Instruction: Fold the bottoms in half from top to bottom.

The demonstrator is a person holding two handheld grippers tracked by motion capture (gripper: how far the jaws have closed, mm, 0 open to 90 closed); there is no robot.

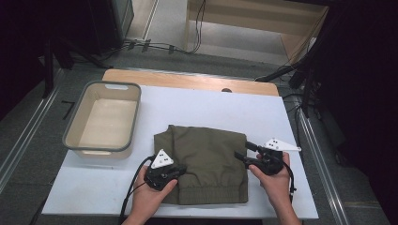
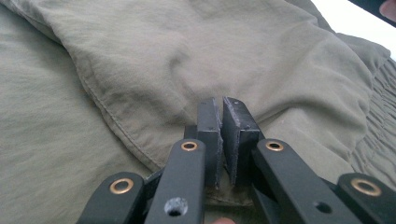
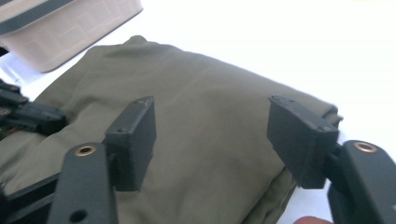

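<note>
Folded olive-green trousers (image 1: 202, 161) lie flat on white table (image 1: 202, 105), near front edge, elastic waistband toward person. Left gripper (image 1: 174, 171) rests on trousers' left side, jaws nearly together; in left gripper view pads (image 2: 208, 135) sit pressed into cloth fold, tiny gap, pinch of fabric between them. Right gripper (image 1: 243, 151) hovers at trousers' right edge, jaws spread wide, nothing between them, cloth (image 3: 201, 116) beneath. Beige tub (image 1: 104, 117) stands left of trousers, well apart from both grippers.
</note>
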